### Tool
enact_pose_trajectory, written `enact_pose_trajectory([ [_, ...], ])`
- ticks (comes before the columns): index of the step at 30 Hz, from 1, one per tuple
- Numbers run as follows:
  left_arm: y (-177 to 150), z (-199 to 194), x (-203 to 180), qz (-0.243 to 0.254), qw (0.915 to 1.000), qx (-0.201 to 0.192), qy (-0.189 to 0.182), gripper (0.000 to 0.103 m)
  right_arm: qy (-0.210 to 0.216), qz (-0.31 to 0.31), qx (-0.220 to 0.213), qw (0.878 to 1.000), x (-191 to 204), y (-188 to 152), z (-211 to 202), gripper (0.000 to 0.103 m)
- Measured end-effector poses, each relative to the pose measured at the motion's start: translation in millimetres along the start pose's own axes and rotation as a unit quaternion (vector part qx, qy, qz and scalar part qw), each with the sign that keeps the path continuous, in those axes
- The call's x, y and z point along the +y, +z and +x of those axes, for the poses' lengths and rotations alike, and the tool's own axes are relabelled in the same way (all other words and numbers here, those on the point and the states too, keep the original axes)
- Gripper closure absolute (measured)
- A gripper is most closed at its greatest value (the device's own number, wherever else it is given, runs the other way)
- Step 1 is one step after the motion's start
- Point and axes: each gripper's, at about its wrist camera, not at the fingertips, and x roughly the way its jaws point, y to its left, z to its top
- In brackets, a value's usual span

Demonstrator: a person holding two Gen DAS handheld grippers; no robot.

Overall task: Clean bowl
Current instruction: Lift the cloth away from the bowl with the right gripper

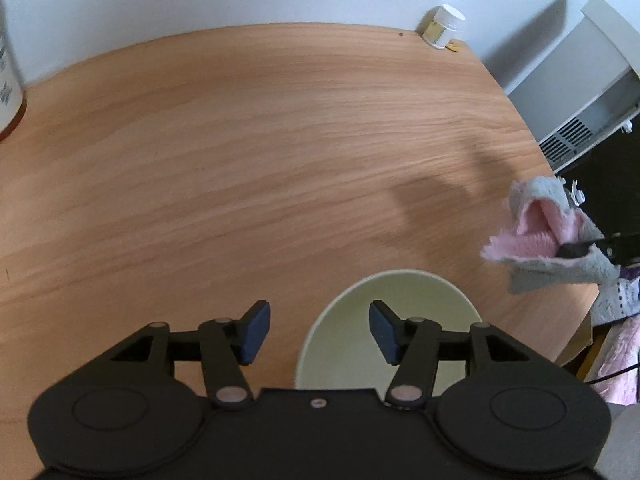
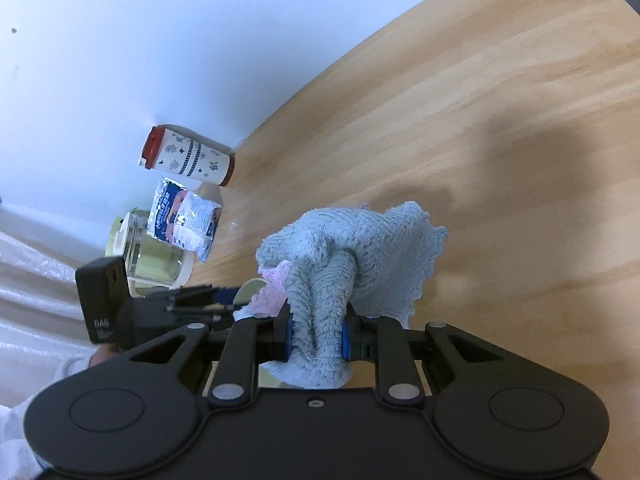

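A pale green bowl (image 1: pixel 400 304) stands on the wooden table (image 1: pixel 240 160) near its front edge. My left gripper (image 1: pixel 318 334) is open above the bowl's near left rim, its right pad over the bowl and its left pad outside it. My right gripper (image 2: pixel 316 340) is shut on a grey and pink fluffy cloth (image 2: pixel 360 248). The cloth also shows in the left wrist view (image 1: pixel 548 236), held in the air to the right of the bowl. A sliver of the bowl (image 2: pixel 250 290) shows behind the left gripper in the right wrist view.
A small white jar (image 1: pixel 444 26) stands at the table's far right corner. A red-lidded patterned tumbler (image 2: pixel 188 158), a foil packet (image 2: pixel 182 220) and a glass container (image 2: pixel 152 256) stand at the table's far left by the wall. A white heater (image 1: pixel 580 92) stands beyond the right edge.
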Motion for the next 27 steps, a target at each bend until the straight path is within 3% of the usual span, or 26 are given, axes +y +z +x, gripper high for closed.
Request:
enact_pose_trajectory([
  [3, 1.2, 4.3, -3.2, 0.022, 0.9997, 0.004, 0.002, 0.05, 0.0, 0.009, -0.004, 1.0, -1.6, -3.9, -6.3, 0.079],
  [7, -2.3, 6.6, -2.2, 0.053, 0.9985, 0.007, -0.013, 0.078, -0.001, 0.012, -0.003, 1.0, 0.8, -5.0, -11.1, 0.078],
  [14, -11.2, 6.1, 1.5, 0.061, 0.998, 0.001, -0.015, 0.089, 0.004, 0.001, 0.009, 1.0, 8.6, 2.1, -11.2, 0.078],
  [20, -32.9, -5.5, 14.8, -0.049, 0.9984, -0.027, 0.001, 0.094, 0.0, -0.021, 0.032, 0.999, 17.1, 11.9, -0.8, 0.078],
  [23, -50.5, -11.0, 20.2, -0.124, 0.9916, -0.037, 0.0, 0.095, -0.002, -0.031, 0.043, 0.999, 21.1, 18.3, 5.9, 0.078],
  [27, -70.9, -15.7, 17.7, -0.172, 0.9844, -0.036, -0.003, 0.093, -0.003, -0.04, 0.051, 0.998, 24.7, 27.8, 13.6, 0.078],
])
